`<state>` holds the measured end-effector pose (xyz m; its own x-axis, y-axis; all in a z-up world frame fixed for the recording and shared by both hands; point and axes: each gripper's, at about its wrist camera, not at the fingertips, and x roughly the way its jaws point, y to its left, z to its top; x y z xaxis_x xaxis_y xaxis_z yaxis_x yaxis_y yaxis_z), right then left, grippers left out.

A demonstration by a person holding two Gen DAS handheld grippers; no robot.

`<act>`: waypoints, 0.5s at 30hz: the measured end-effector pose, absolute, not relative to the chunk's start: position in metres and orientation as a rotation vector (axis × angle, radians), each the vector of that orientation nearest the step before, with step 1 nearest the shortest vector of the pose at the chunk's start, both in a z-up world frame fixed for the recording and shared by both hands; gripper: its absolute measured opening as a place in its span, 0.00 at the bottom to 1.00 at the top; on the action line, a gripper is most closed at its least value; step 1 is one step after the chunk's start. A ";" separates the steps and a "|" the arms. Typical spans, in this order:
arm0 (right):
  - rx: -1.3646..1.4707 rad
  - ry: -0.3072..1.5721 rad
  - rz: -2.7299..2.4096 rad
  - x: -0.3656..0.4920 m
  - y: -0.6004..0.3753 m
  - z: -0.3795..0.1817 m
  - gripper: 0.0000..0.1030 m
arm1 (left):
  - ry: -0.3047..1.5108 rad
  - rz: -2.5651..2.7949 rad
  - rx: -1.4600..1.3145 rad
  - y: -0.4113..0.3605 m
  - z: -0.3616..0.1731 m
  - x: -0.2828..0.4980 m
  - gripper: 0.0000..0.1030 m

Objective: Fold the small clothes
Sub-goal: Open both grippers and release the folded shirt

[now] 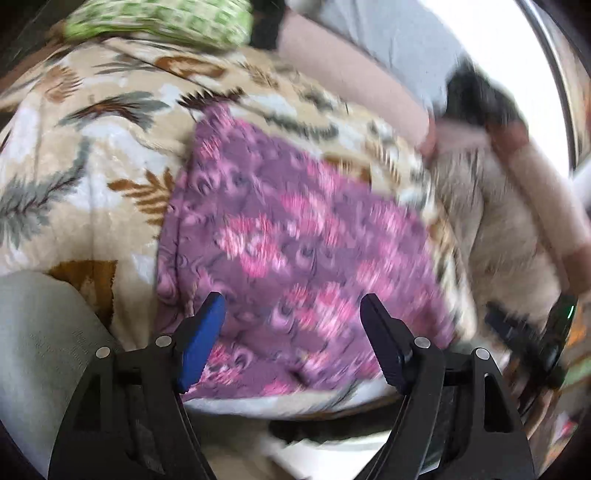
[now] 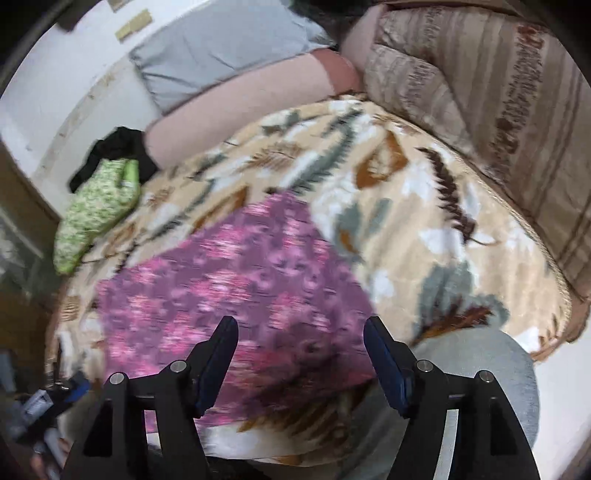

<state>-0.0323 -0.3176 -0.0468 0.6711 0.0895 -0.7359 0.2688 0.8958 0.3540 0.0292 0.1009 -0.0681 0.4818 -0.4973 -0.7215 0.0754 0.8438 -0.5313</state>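
Note:
A purple cloth with pink flowers (image 1: 288, 236) lies flat on the leaf-patterned blanket (image 1: 92, 147); the picture is blurred. My left gripper (image 1: 293, 306) hangs just above the cloth's near edge, jaws wide apart and nothing between the blue pads. In the right wrist view the same purple cloth (image 2: 229, 280) spreads ahead on the blanket (image 2: 424, 221). My right gripper (image 2: 299, 330) is open above its near right part, holding nothing. A green patterned garment (image 2: 96, 210) lies at the blanket's far left, seen also as a green bundle (image 1: 159, 22) at the top of the left view.
A person's arm (image 1: 351, 77) and grey sleeve (image 2: 221, 48) lie along the far side of the blanket. A brown striped quilt (image 2: 498, 110) is piled at the right. A grey-clad knee (image 1: 44, 332) is at lower left, and a black garment (image 2: 114, 147) sits by the green one.

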 end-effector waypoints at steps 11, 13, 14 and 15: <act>0.462 0.878 0.289 0.049 -0.212 -0.053 0.66 | 1.150 -0.103 -0.495 0.136 -0.107 0.098 0.75; 0.417 0.890 0.286 0.067 -0.193 -0.055 0.66 | 1.158 -0.122 -0.514 0.136 -0.116 0.103 0.75; 0.408 0.896 0.303 0.075 -0.185 -0.056 0.66 | 1.162 -0.143 -0.514 0.134 -0.119 0.105 0.75; 0.404 0.908 0.335 0.085 -0.175 -0.057 0.66 | 1.158 -0.141 -0.508 0.134 -0.120 0.105 0.75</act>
<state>0.0853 -0.1751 -0.0572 0.5731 0.4438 -0.6890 -0.1095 0.8746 0.4723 0.1054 0.1342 -0.1197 0.4068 -0.3626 -0.8385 -0.1506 0.8787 -0.4530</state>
